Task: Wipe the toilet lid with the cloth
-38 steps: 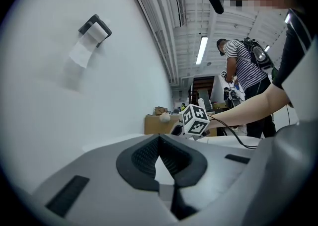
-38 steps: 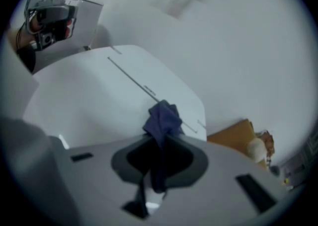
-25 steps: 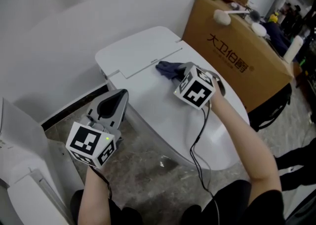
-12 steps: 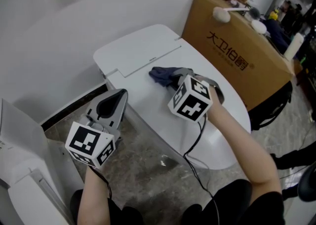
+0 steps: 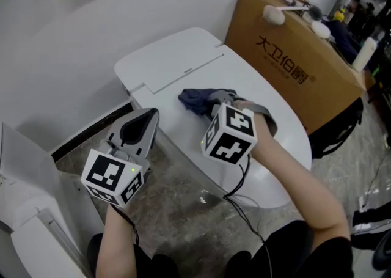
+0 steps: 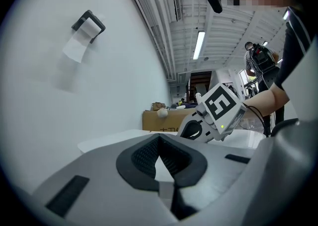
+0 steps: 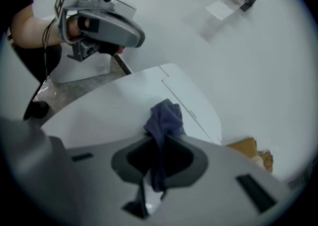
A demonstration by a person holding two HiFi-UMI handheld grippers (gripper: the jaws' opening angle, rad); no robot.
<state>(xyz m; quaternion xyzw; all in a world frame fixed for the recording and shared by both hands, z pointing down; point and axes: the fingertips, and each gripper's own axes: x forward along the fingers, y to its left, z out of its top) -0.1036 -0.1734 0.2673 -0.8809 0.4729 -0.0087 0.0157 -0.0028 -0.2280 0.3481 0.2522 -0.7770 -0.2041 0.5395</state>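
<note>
Dark blue cloth [image 5: 194, 98] is pinched between the closed jaws of the right gripper [image 5: 212, 104] and laid on the white toilet lid [image 5: 180, 127], near the hinge end. The left gripper [image 5: 142, 125] is held beside the toilet, jaws together, nothing gripped.
</note>
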